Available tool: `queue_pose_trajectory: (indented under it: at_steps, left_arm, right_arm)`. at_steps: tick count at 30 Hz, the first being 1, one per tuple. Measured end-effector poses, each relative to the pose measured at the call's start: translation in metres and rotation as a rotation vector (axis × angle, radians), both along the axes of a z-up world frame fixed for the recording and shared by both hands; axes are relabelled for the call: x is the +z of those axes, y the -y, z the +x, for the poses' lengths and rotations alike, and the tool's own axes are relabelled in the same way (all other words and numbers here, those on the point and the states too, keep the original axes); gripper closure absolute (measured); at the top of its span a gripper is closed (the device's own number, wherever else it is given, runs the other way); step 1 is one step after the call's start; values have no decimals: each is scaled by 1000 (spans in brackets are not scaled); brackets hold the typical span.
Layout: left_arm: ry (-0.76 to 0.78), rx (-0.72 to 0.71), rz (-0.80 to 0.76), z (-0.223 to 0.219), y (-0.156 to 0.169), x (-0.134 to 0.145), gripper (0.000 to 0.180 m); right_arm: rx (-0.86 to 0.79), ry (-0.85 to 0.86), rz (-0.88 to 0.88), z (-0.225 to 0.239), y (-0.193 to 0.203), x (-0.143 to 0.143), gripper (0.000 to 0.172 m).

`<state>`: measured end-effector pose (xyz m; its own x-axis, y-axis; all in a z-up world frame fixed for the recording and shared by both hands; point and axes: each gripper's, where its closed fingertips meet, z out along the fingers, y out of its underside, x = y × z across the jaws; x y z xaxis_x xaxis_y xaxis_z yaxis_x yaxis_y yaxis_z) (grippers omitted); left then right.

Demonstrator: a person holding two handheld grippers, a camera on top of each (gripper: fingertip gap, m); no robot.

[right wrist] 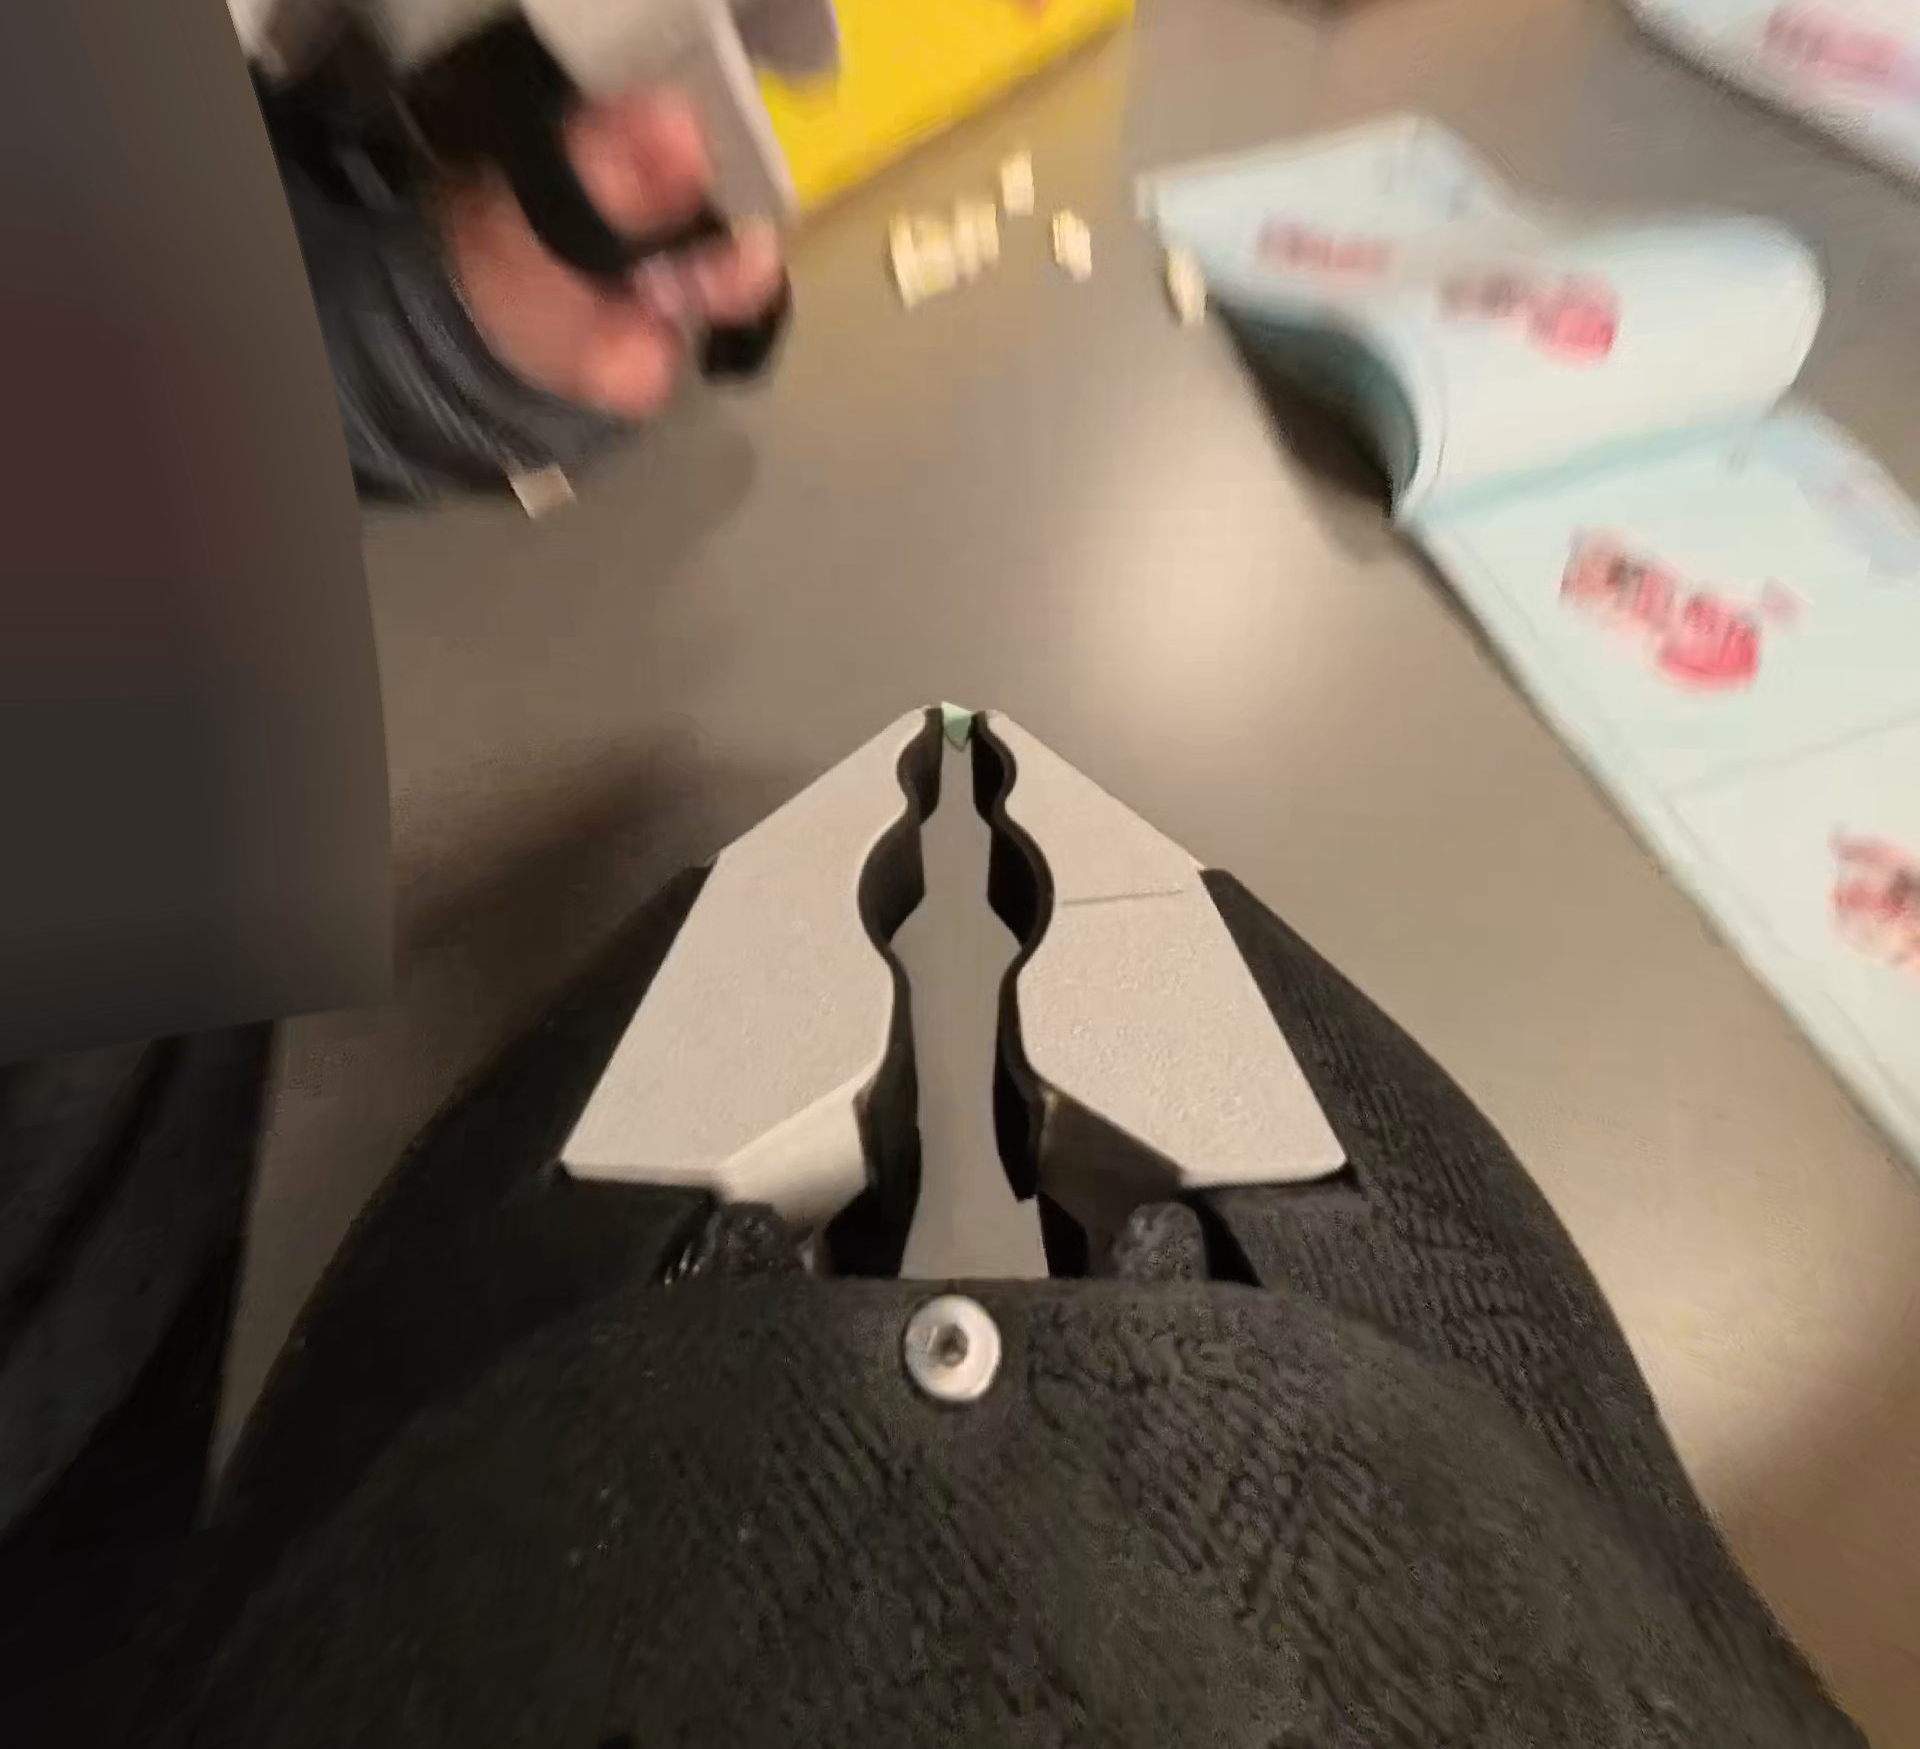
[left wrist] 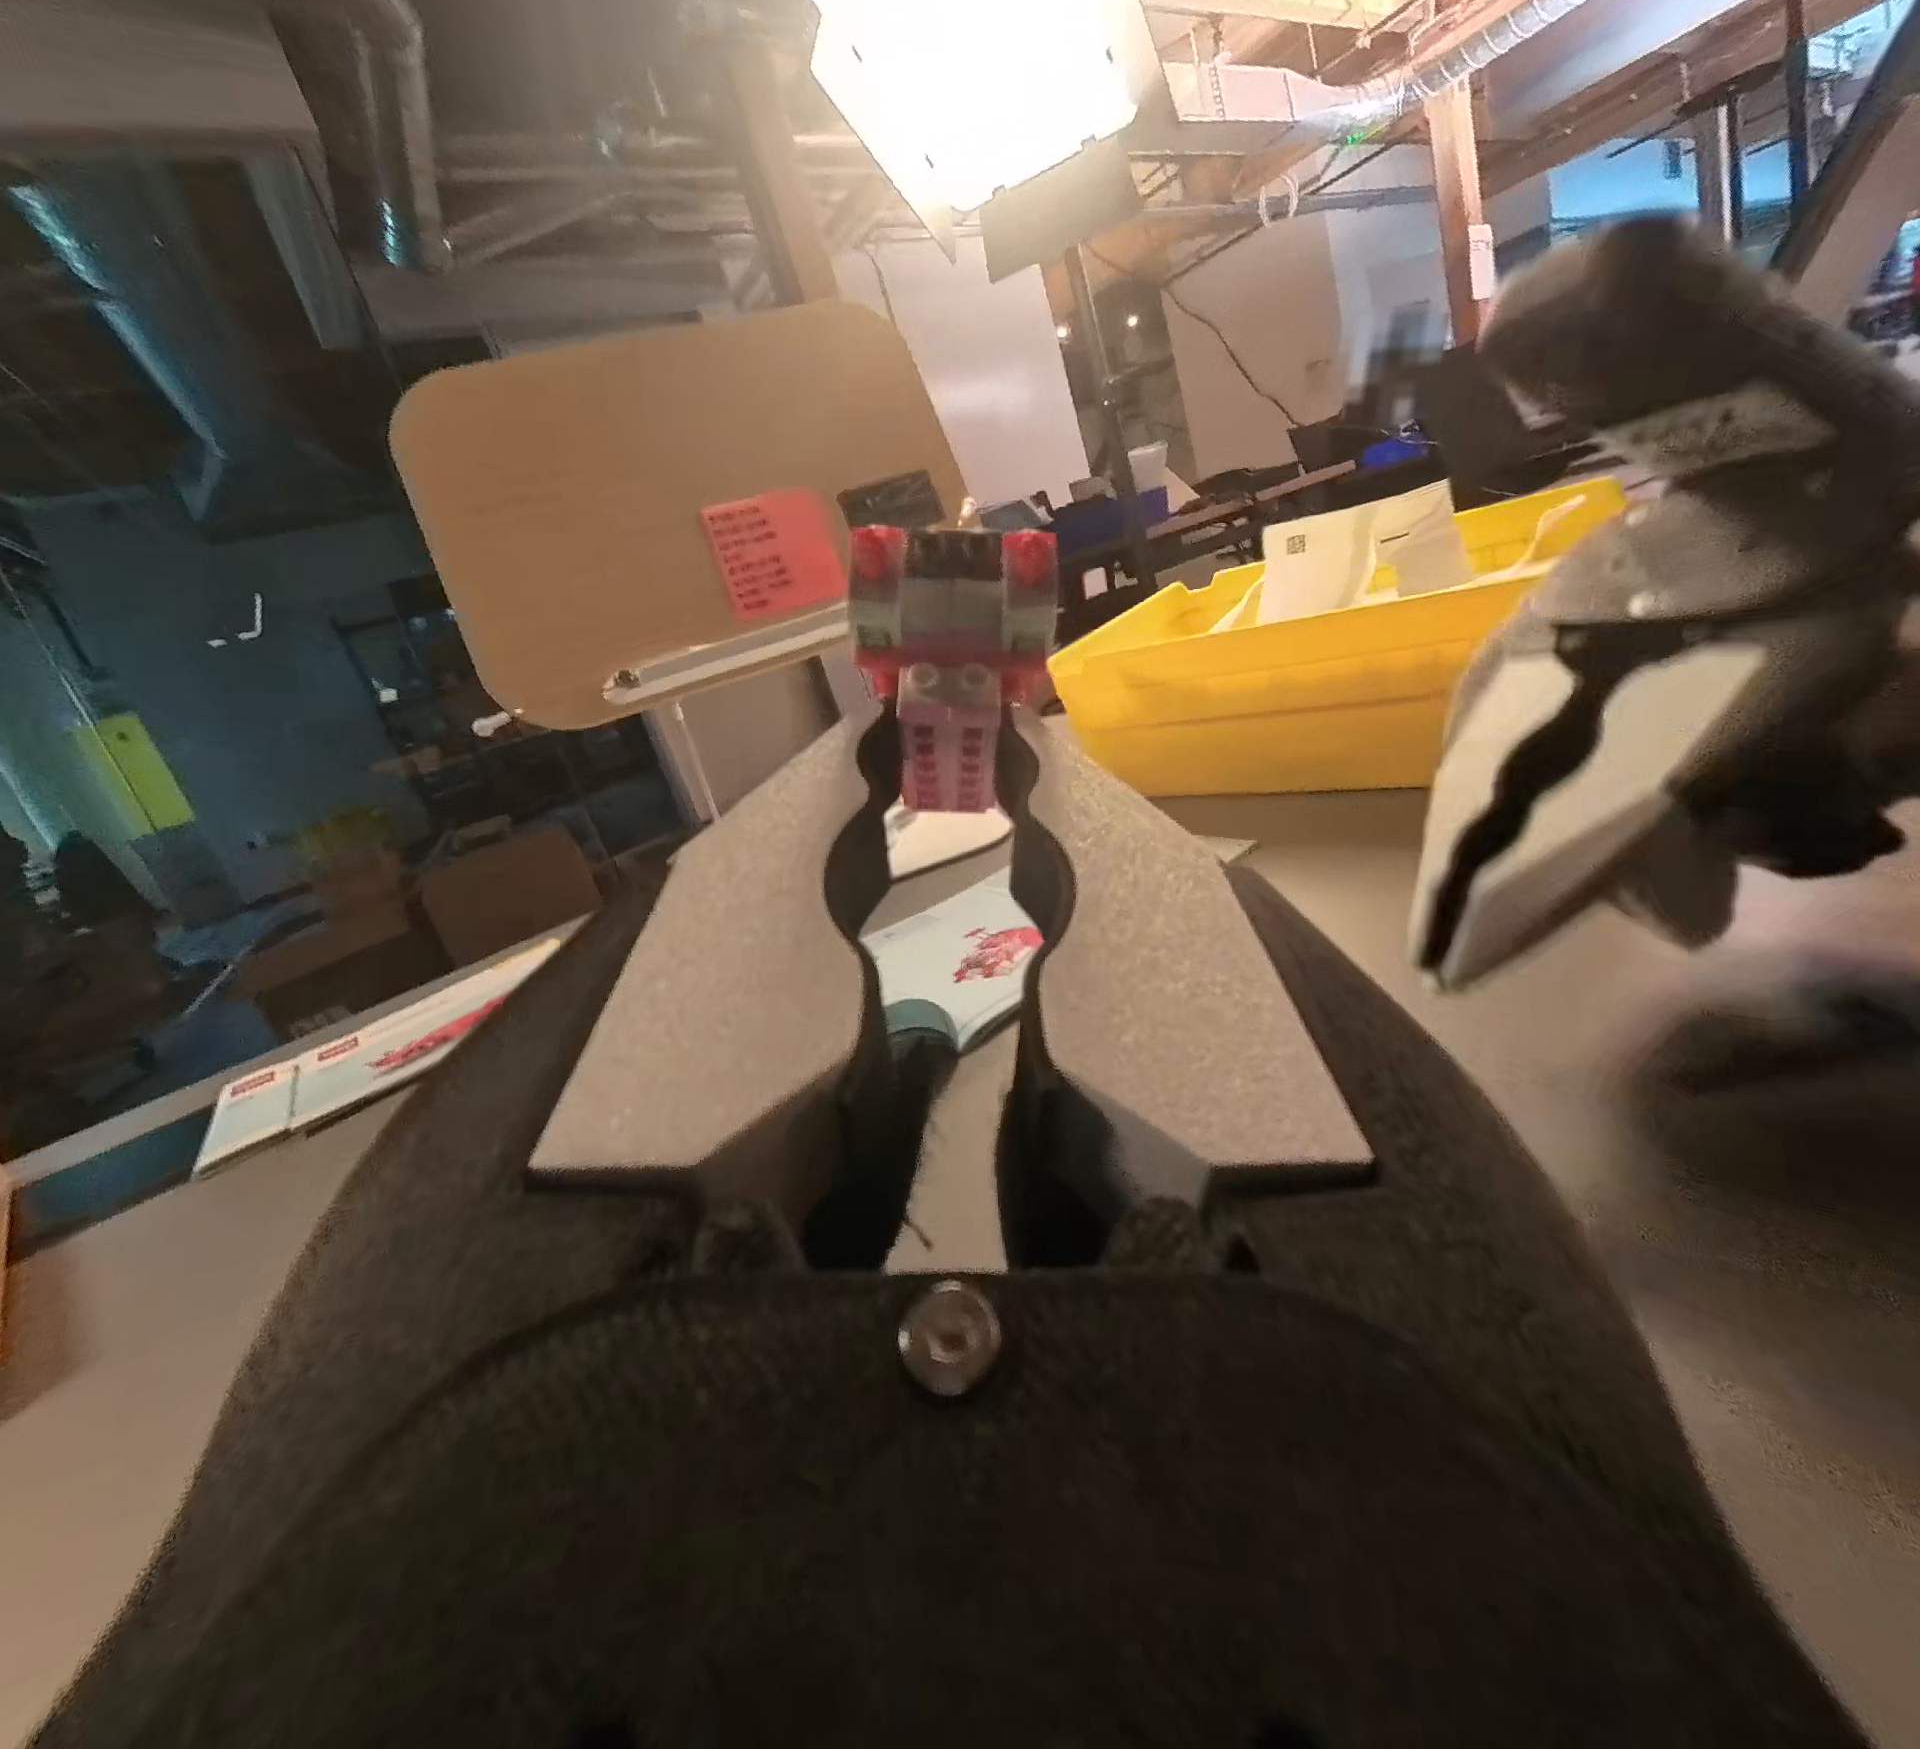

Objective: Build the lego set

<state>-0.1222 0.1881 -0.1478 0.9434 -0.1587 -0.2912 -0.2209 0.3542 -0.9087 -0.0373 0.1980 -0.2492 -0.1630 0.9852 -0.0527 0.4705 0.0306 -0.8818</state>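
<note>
I am holding a small red, grey and pink brick model (left wrist: 951,660) in my left claw (left wrist: 951,754), its fingertips pinching the pink lower block so the model stands upright, lifted clear of the grey bench (left wrist: 1351,868) in front of the yellow bin (left wrist: 1247,702). My right claw (right wrist: 956,731) is pinching a tiny pale-green piece (right wrist: 955,725) at its very tips, low over the bench. Only the right wrist view is showing that piece, the small loose parts (right wrist: 956,245) and the pale booklets (right wrist: 1558,411); the left view is showing the right claw (left wrist: 1455,956) nearly pressed together, blurred, beside the model.

Two grippers (left wrist: 951,743) (right wrist: 956,725), one brick model (left wrist: 951,650), one yellow bin (left wrist: 1299,691), several booklets (right wrist: 1558,328)
</note>
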Motion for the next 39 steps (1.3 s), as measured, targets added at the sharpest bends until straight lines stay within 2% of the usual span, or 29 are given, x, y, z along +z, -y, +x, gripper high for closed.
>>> queue_pose_trajectory:
  at_steps: [5, 8, 17, 25, 32, 39]
  left_arm:
    - [11, 20, 61, -1, 6, 9, 165]
    - [1, 28, 111, -2, 11, 15, 165]
    - [6, 53, 162, -9, 18, 23, 165]
    - [-1, 69, 177, -10, 20, 25, 165]
    - [48, 85, 202, -17, 24, 32, 165]
    - [133, 104, 228, -30, 30, 39, 165]
  right_arm:
    - [56, -266, 137, -34, 27, 113, 168]
    - [113, -285, 198, -56, 43, 144, 168]
    - [151, -182, 300, -83, 51, 143, 168]
    - [104, -149, 258, -87, 51, 146, 168]
    - [28, -110, 263, -97, 53, 152, 166]
    - [23, -100, 260, -111, 59, 160, 166]
